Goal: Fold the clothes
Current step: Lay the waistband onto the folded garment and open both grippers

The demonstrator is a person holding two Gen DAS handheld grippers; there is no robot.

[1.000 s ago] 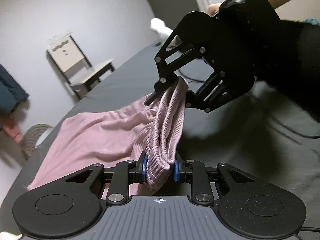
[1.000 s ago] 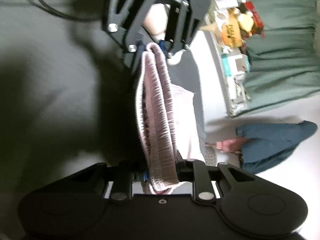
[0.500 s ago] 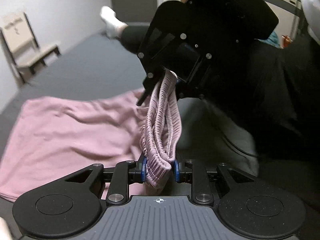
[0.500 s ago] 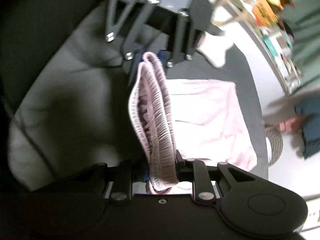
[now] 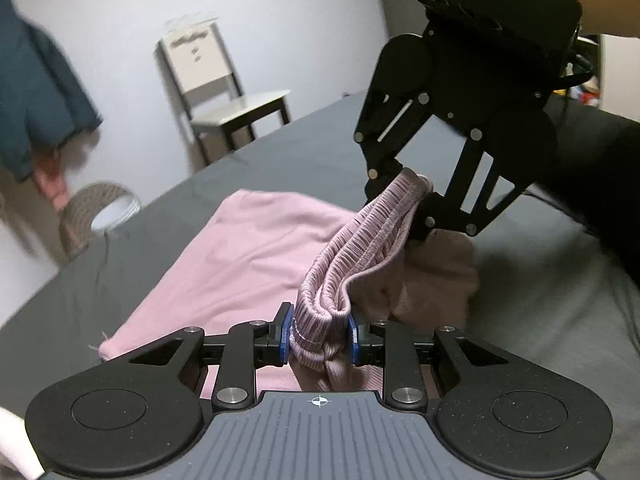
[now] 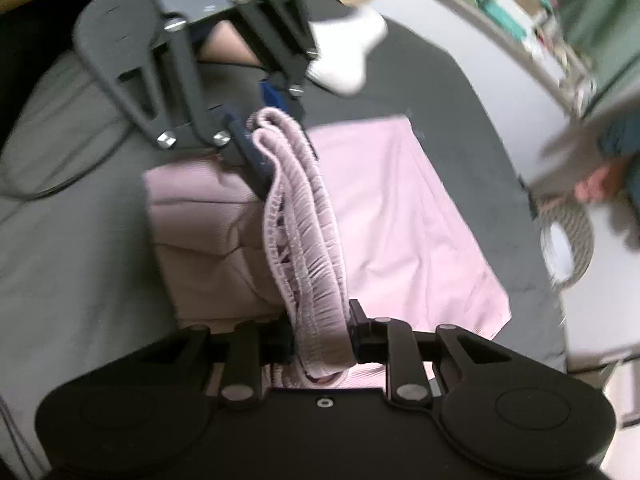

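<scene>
A pink garment (image 5: pixel 248 256) with a ribbed elastic waistband (image 5: pixel 360 248) lies partly spread on a dark grey bed. My left gripper (image 5: pixel 318 334) is shut on one end of the bunched waistband. My right gripper (image 5: pixel 404 196) is shut on the other end, higher up and further off. The waistband (image 6: pixel 304 240) hangs stretched between the two, and in the right wrist view my right gripper (image 6: pixel 320 340) holds it at the bottom while the left gripper (image 6: pixel 264 140) holds it at the top. The pink fabric (image 6: pixel 400 216) lies flat below, with a folded part (image 6: pixel 204 236) at the left.
A pale chair (image 5: pixel 224 92) stands by the wall beyond the bed. A woven basket (image 5: pixel 96 216) sits on the floor at the left, below hanging dark clothes (image 5: pixel 36 80). A white sock (image 6: pixel 348 52) lies on the bed, and cluttered shelves (image 6: pixel 532 12) stand beyond.
Both grippers kept hold of the waistband and swung together across the bed. The waistband now lies lower, close over the spread fabric, with more cloth bunched below it.
</scene>
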